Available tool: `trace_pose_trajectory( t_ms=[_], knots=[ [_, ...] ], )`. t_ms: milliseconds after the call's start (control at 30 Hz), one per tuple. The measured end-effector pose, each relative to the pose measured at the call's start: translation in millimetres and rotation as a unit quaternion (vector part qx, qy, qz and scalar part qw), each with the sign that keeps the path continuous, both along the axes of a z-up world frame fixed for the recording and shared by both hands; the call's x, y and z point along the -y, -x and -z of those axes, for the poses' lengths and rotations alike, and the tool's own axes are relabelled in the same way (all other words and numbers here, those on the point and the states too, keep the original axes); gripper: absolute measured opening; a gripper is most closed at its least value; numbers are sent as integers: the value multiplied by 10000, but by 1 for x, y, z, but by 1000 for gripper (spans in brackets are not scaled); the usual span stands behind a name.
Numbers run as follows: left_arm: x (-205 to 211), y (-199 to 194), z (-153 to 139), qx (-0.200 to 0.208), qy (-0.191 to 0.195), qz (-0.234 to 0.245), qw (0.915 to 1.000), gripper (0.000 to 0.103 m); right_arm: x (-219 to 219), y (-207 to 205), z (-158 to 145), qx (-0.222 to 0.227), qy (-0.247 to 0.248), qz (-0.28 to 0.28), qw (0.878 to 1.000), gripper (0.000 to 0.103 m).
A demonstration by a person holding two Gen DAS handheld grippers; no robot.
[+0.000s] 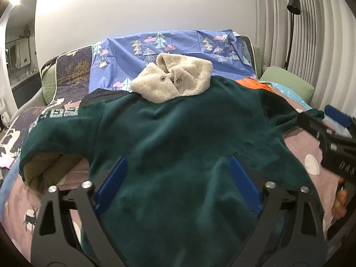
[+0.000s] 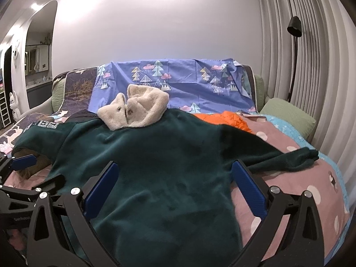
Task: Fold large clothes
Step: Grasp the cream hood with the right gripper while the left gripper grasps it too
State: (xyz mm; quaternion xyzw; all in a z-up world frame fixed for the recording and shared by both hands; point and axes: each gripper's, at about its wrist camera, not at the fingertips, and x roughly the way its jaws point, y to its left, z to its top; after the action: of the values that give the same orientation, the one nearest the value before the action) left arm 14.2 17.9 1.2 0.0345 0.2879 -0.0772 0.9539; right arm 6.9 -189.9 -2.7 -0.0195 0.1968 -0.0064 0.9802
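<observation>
Left gripper point(image 1: 178, 184): black plate frame with triangular cut-outs, silver round screw heads at the finger pivots, and two flat blue finger pads point(image 1: 113, 184). Right gripper point(image 2: 175, 189): identical black frame, silver screws, blue pads point(image 2: 249, 189). White lettering marks its black side body.

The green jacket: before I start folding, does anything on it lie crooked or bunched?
The green jacket lies spread on the bed, but its sleeves are uneven: one sleeve stretches out flat and thin, while the other sleeve bulges, its cuff gaping open. The cream fleece collar sits rumpled.
</observation>
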Motion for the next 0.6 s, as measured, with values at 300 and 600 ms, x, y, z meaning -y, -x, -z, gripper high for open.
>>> trace_pose_trajectory(
  t_ms=[300,600],
  knots=[
    [-29,-14,-18,109,345,-163,9992,81,3,-17,-10,-35,-4,-212,9998,59],
    [-48,-46,-25,120,338,-77,9993,54,-3,-47,-13,-312,54,-514,9982,47]
  ],
)
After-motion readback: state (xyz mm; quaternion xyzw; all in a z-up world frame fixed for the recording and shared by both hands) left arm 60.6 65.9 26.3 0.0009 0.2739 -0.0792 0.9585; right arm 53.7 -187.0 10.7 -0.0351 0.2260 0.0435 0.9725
